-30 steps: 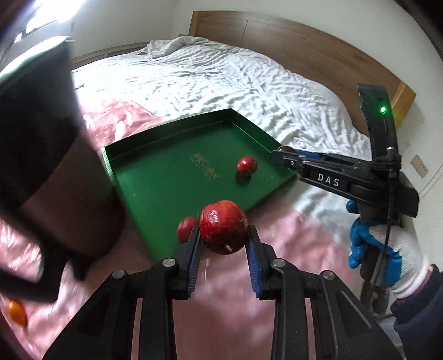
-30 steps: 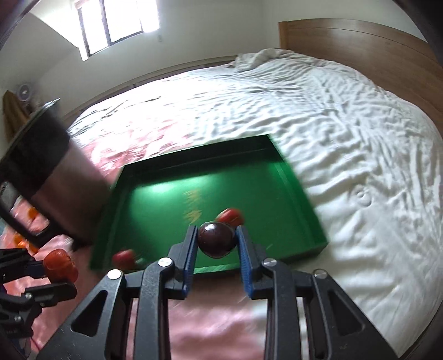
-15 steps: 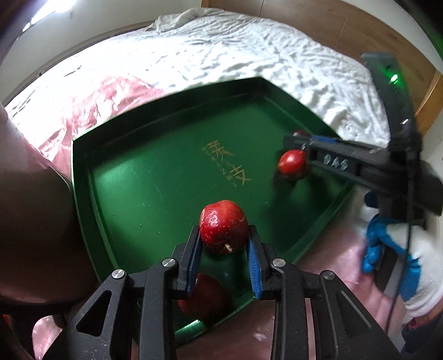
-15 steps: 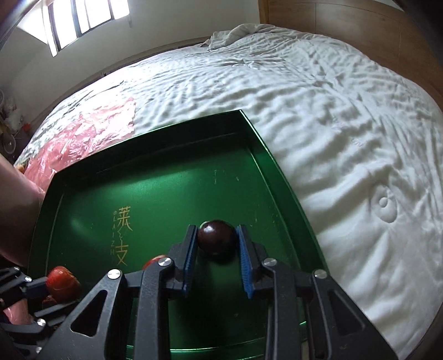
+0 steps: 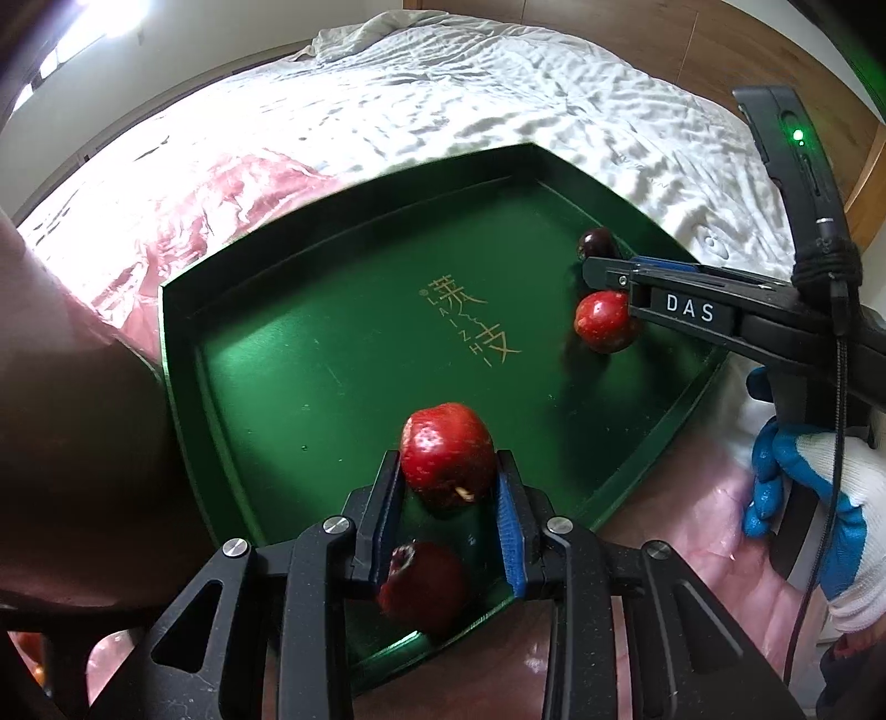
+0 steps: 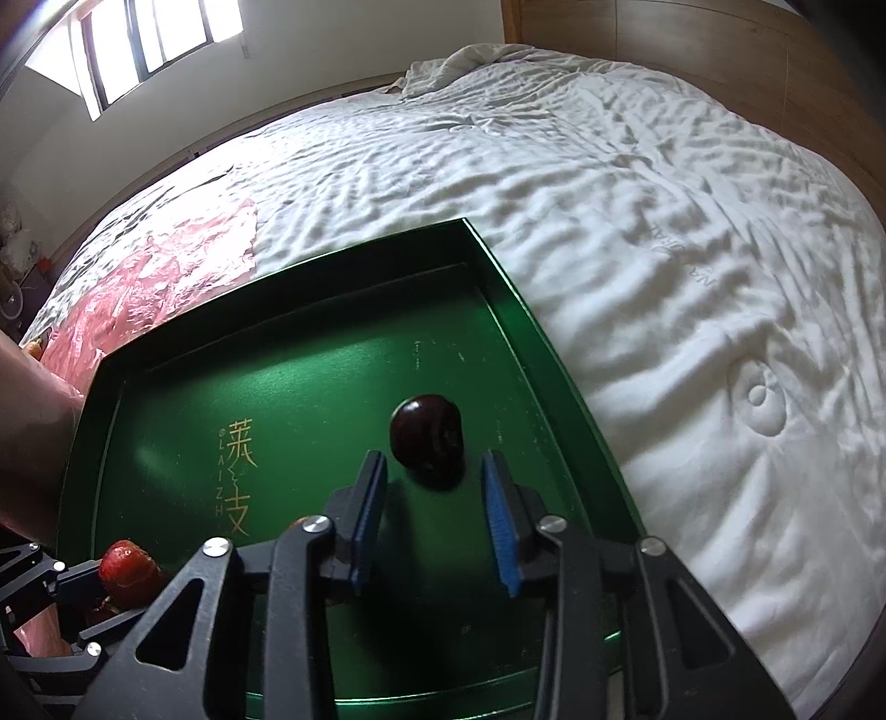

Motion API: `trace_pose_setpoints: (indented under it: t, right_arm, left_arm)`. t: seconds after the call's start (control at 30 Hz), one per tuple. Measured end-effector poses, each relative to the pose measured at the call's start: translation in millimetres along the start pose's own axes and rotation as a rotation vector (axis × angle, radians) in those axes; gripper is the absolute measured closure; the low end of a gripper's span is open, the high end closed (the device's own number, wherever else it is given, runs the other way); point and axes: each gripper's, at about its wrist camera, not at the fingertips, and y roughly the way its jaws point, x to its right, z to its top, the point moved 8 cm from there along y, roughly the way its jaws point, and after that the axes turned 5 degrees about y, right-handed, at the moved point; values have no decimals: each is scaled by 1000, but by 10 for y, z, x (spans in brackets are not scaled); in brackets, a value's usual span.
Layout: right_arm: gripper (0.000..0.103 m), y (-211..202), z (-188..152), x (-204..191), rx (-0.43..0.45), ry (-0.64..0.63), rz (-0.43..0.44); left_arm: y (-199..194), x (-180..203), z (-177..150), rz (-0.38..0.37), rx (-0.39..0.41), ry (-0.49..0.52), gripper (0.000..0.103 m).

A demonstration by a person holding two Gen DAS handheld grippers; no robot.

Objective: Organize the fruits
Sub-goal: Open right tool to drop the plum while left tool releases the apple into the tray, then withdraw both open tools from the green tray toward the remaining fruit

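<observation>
A green tray [image 5: 332, 354] lies on the bed. My left gripper [image 5: 447, 487] is shut on a red fruit [image 5: 446, 454], held just above the tray's near corner. A second red fruit [image 5: 423, 581] lies under the gripper and a third [image 5: 601, 321] near the right rim. My right gripper [image 6: 434, 487] is open over the tray [image 6: 310, 387]. A dark fruit [image 6: 426, 435] lies on the tray floor just past its fingertips, free of the pads. The dark fruit [image 5: 595, 243] and the right gripper [image 5: 603, 277] also show in the left wrist view.
A pink plastic sheet [image 6: 149, 266] lies left of the tray. The white quilted bed cover [image 6: 664, 277] spreads behind and right. A wooden headboard [image 6: 692, 50] stands at the far side. A dark brown object [image 5: 72, 415] fills the left edge. A gloved hand [image 5: 808, 498] holds the right gripper.
My right gripper opened and let the dark fruit go onto the tray. My left gripper sank a little lower over the tray's near corner, still holding the red fruit.
</observation>
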Motion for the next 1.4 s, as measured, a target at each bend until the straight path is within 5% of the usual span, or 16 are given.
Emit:
trace_pose_setpoints:
  t: [0.13, 0.3, 0.7, 1.4]
  right_arm:
    - [13, -155, 3, 9, 19, 7, -12]
    - [0, -423, 11, 19, 41, 22, -17]
    - [0, -1245, -277, -146, 77, 19, -6]
    - [0, -2586, -1362, -1209, 153, -55, 121]
  left_arm:
    - [-195, 68, -10, 11, 28, 18, 66]
    - [-485, 195, -59, 10, 64, 45, 59]
    - [-1348, 220, -513, 9, 126, 7, 53]
    - [-2660, -378, -1996, 150, 200, -133, 53]
